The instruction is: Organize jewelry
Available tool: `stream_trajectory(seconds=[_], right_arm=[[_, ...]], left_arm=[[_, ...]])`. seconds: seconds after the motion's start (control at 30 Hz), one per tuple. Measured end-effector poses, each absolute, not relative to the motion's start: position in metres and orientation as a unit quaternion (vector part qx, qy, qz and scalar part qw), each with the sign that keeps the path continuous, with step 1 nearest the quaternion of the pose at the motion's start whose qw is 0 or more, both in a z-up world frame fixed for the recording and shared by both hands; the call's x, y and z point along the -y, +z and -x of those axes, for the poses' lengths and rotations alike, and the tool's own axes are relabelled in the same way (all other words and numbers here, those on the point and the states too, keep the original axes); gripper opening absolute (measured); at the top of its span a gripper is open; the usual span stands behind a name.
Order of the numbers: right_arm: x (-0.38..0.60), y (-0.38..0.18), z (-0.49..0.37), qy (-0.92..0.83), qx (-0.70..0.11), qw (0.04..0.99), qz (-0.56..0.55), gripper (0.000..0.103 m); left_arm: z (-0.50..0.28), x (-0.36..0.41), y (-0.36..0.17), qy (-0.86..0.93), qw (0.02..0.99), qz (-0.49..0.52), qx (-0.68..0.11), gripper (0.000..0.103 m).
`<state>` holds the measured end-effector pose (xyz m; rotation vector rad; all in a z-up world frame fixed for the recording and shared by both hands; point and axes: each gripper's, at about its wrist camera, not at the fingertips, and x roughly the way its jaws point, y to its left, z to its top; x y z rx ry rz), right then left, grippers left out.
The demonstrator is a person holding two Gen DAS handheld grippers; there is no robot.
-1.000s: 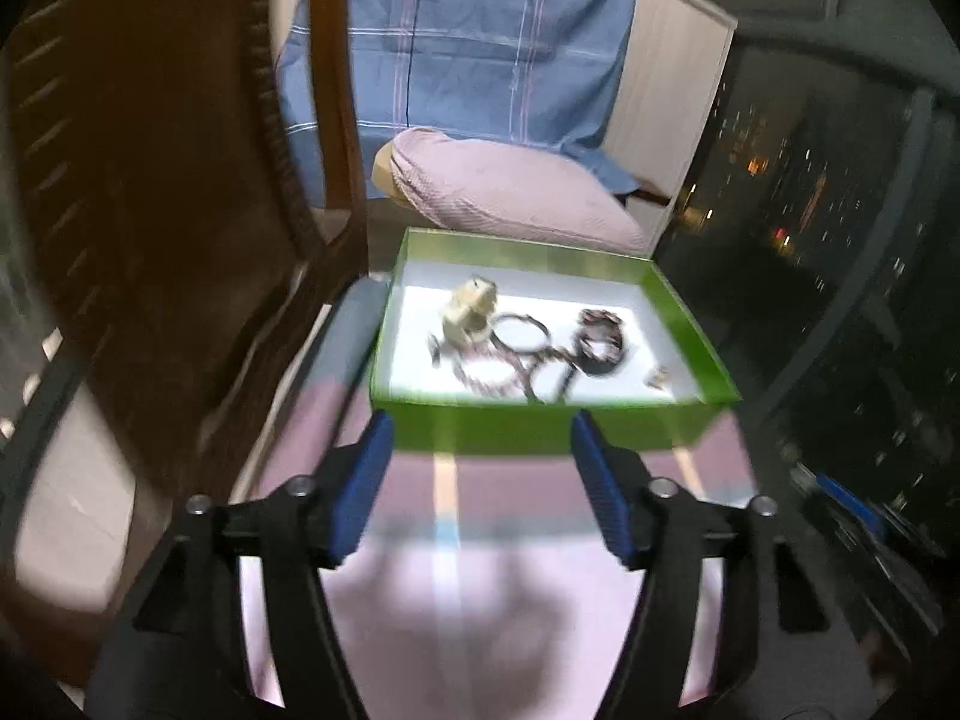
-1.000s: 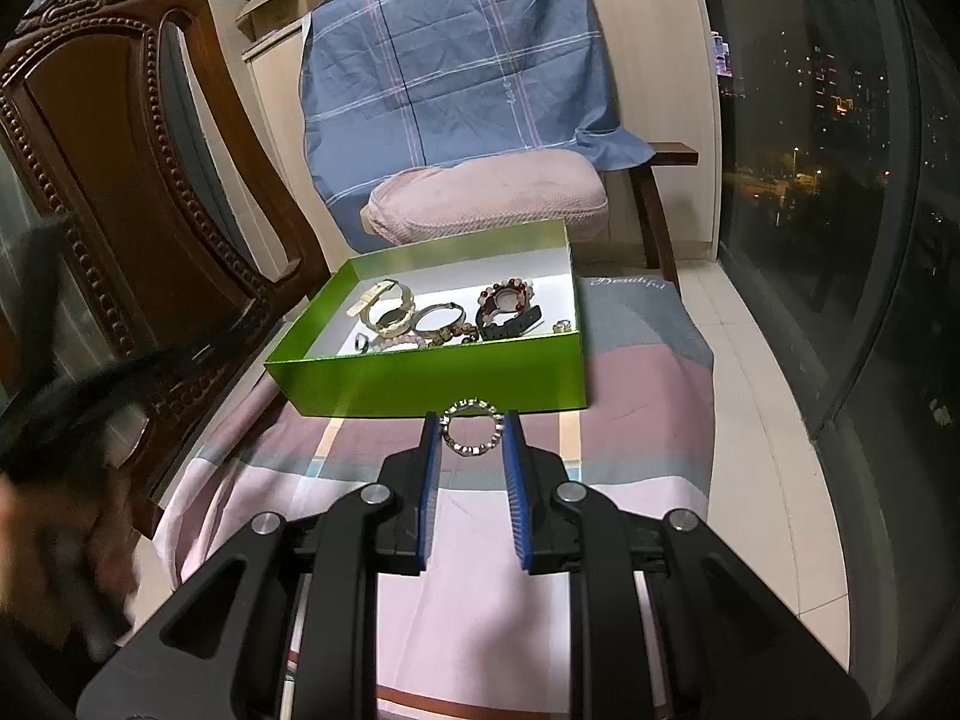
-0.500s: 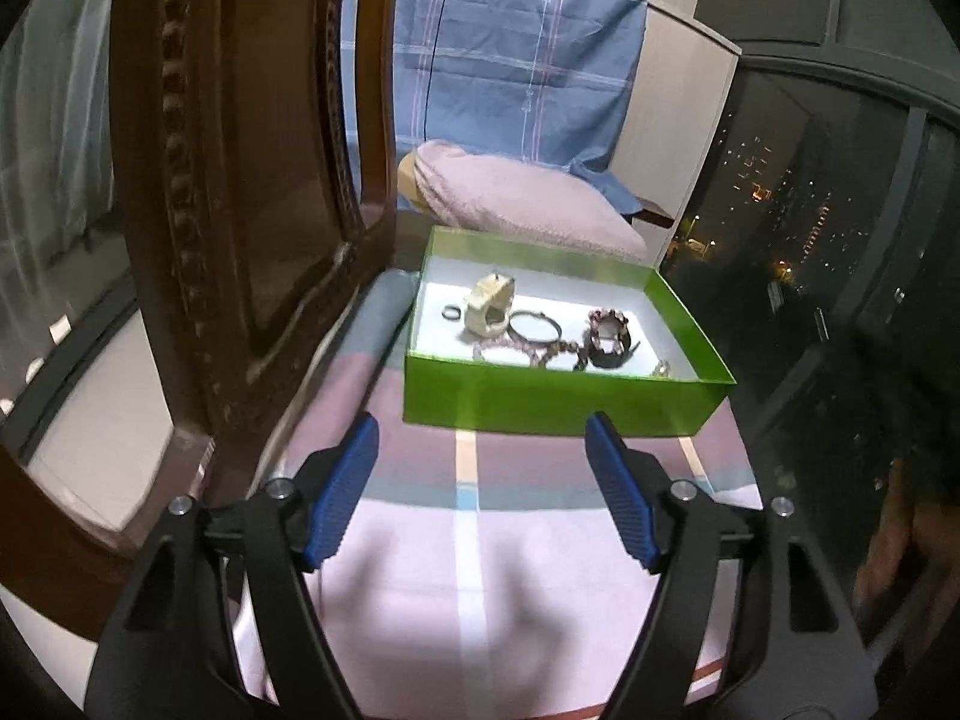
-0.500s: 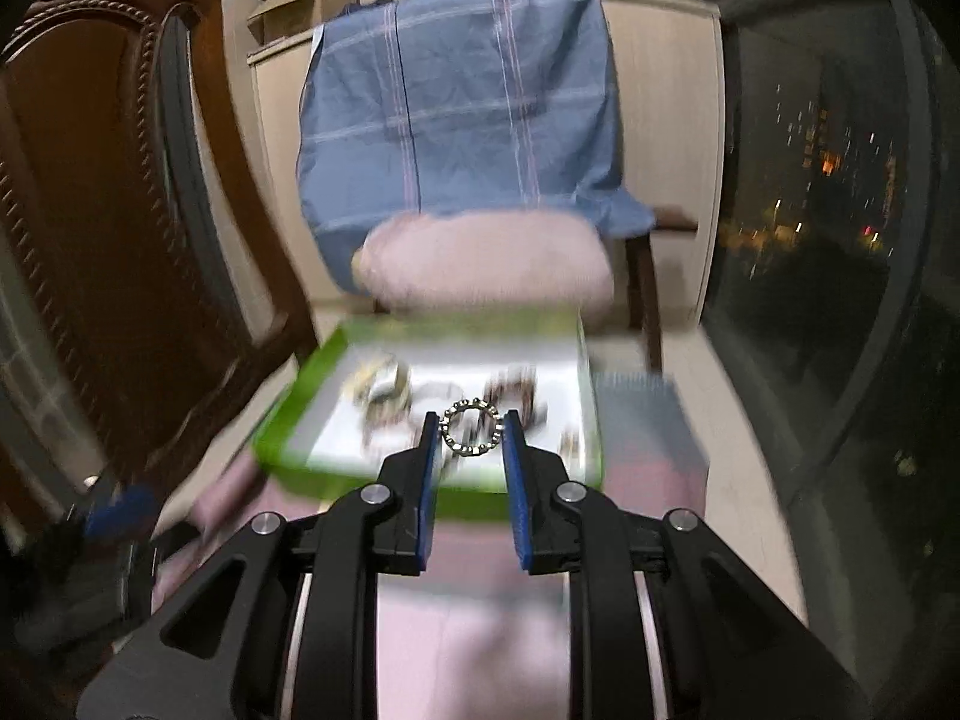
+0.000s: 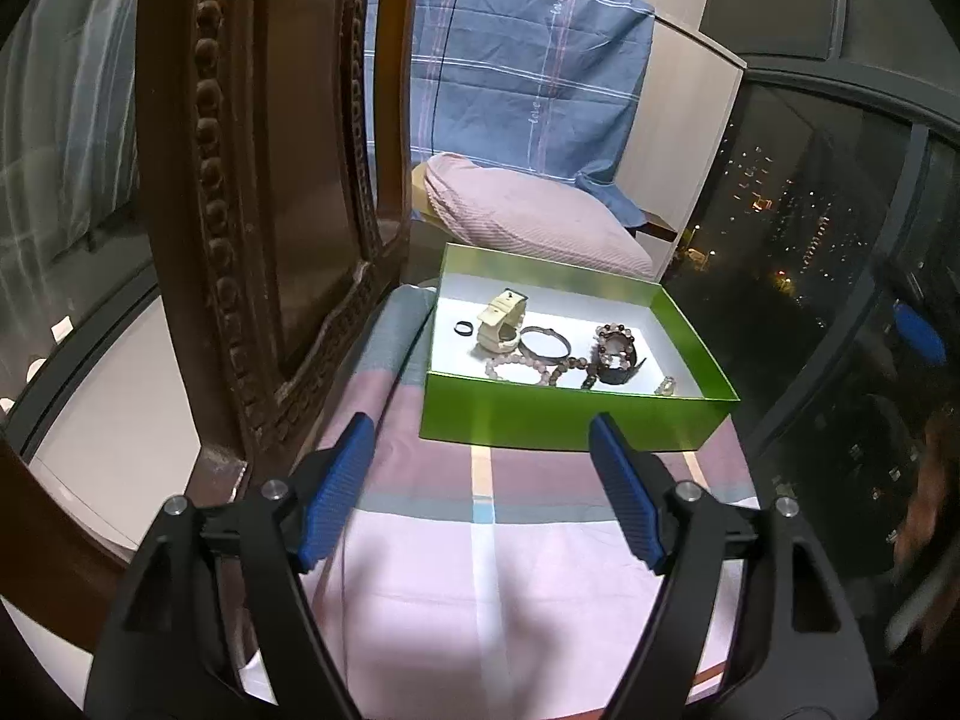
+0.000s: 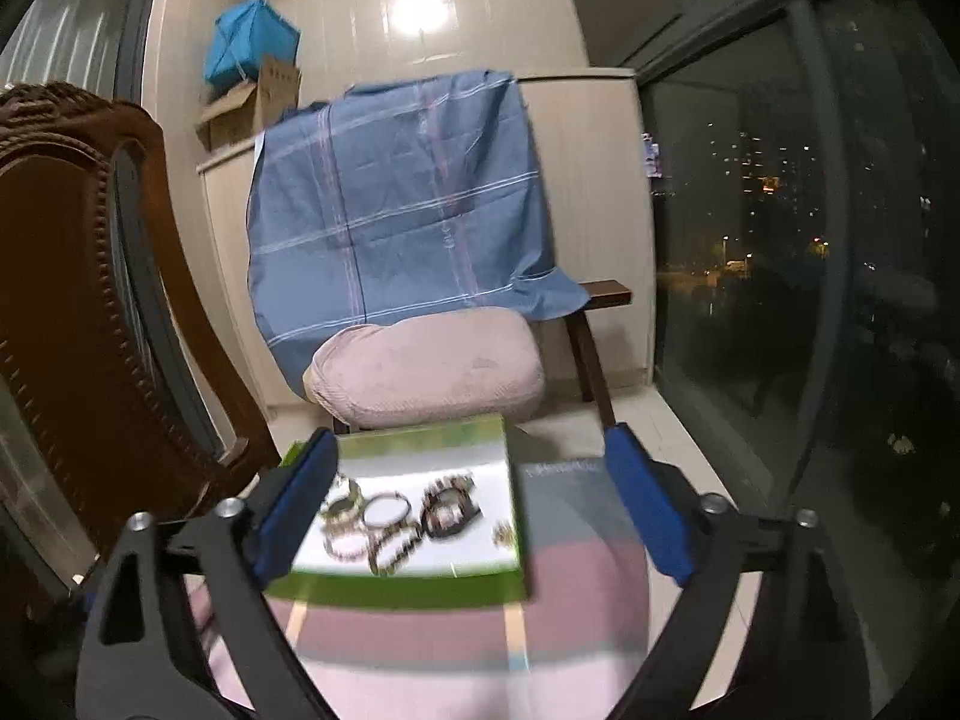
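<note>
The left gripper [image 5: 483, 483] and the right gripper [image 6: 474, 501] both have wide-apart jaws, holding nothing.

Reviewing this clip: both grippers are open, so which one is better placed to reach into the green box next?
Right, probably. The right gripper frames the jewelry in the green cardboard box; the left gripper is short of the box's near wall.

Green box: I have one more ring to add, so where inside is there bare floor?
In the box, bare floor lies along the far wall and in the far right corner. The near half is crowded: cream watch, bangle, pink beads, dark bracelet. A small piece sits near the right corner.
</note>
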<state>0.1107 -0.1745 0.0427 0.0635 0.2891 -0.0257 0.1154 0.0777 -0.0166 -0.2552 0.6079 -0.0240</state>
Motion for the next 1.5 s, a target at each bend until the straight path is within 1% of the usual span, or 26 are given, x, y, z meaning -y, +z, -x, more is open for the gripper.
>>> stream_trajectory(seconds=[0.1,0.17,0.23,0.3,0.4,0.5,0.67,0.87,1.0,1.13,1.3,1.5], right_arm=[[0.189,0.008,-0.074,-0.021,-0.157,0.986,-0.057,0.098],[0.192,-0.018,-0.066,-0.042,-0.191,0.979,-0.063,0.099],[0.186,-0.035,-0.068,-0.043,-0.228,0.972,-0.046,0.099],[0.172,-0.043,-0.074,-0.041,-0.248,0.968,0.007,0.099],[0.161,-0.044,-0.073,-0.044,-0.247,0.967,0.048,0.099],[0.161,-0.044,-0.070,-0.039,-0.252,0.966,0.043,0.099],[0.158,-0.036,-0.064,-0.040,-0.220,0.973,0.054,0.099],[0.165,-0.034,-0.066,-0.039,-0.221,0.974,0.032,0.099],[0.164,-0.034,-0.067,-0.039,-0.224,0.973,0.034,0.099],[0.161,-0.033,-0.069,-0.034,-0.225,0.973,0.036,0.099],[0.157,-0.032,-0.070,-0.036,-0.226,0.972,0.044,0.099],[0.155,-0.032,-0.072,-0.034,-0.233,0.971,0.040,0.099]], left_arm=[[-0.109,-0.069,-0.014,-0.021,0.949,0.112,-0.294,0.077],[-0.104,-0.060,-0.015,-0.020,0.950,0.096,-0.295,0.080],[-0.102,-0.052,-0.018,-0.016,0.950,0.087,-0.298,0.085],[-0.101,-0.047,-0.022,-0.015,0.948,0.087,-0.305,0.086],[-0.101,-0.040,-0.022,-0.019,0.947,0.085,-0.308,0.087],[-0.100,-0.037,-0.023,-0.017,0.948,0.083,-0.307,0.087],[-0.101,-0.027,-0.030,-0.020,0.946,0.069,-0.316,0.087],[-0.103,-0.026,-0.032,-0.022,0.946,0.064,-0.317,0.087],[-0.103,-0.026,-0.033,-0.020,0.946,0.059,-0.319,0.092],[-0.102,-0.028,-0.031,-0.012,0.946,0.059,-0.317,0.099],[-0.100,-0.032,-0.028,-0.001,0.950,0.061,-0.308,0.099],[-0.104,-0.025,-0.035,-0.001,0.943,0.036,-0.330,0.099]])
